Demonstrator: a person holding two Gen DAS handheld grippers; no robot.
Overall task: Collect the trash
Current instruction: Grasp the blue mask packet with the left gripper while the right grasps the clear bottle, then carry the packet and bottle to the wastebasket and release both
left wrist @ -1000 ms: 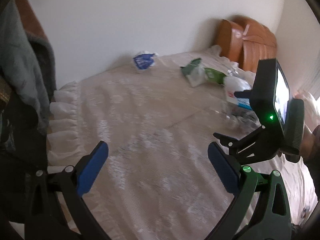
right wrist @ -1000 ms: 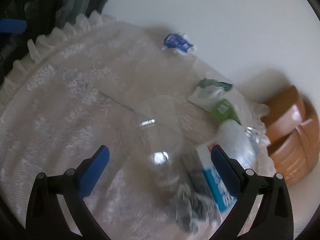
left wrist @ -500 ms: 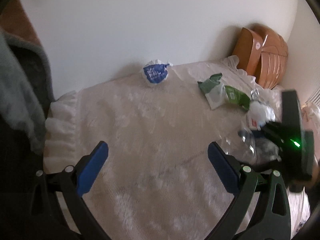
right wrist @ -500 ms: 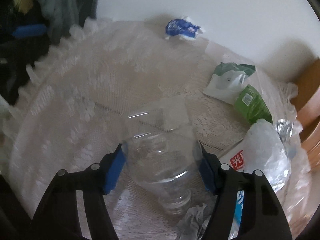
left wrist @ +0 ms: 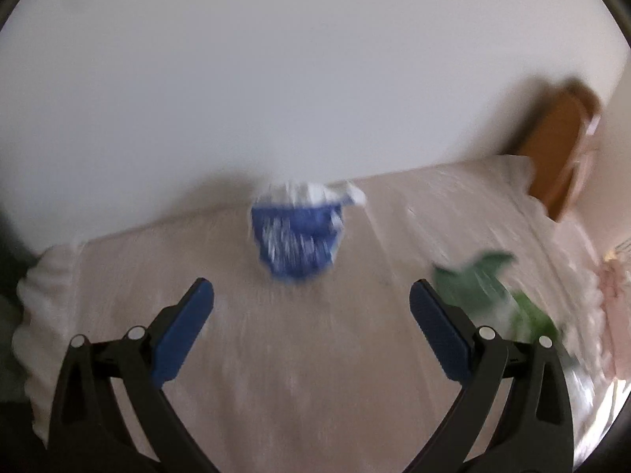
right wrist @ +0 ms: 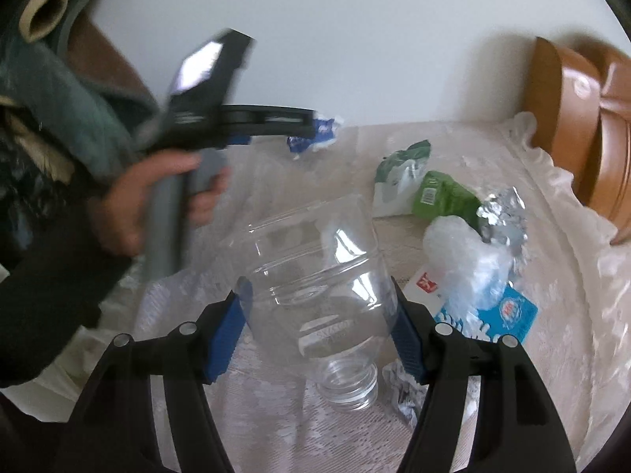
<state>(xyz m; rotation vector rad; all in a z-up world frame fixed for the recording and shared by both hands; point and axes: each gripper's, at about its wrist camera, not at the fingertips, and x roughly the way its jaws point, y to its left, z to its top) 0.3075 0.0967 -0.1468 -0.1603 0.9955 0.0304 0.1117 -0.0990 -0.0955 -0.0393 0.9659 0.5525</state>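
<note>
Right tool [right wrist: 319, 315] of mine clamps the clear plastic bottle [right wrist: 315, 276] between both blue pads, neck toward the camera, above the lace-covered desk [right wrist: 552, 315]. Left tool [left wrist: 311, 307] is spread wide and holds nothing, aimed at the crumpled blue-and-white wrapper [left wrist: 297, 232] lying just ahead by the wall. Green packets [right wrist: 441, 195] and foil [right wrist: 503, 213] lie to the right of the bottle.

Clear bottle [right wrist: 319, 287]: we see it crushed, neck toward us, clamped between blue pads.
Blue-white wrapper [left wrist: 299, 232]: crumpled, near the wall.
Green packets [right wrist: 441, 197]: beside foil [right wrist: 503, 216].
</note>
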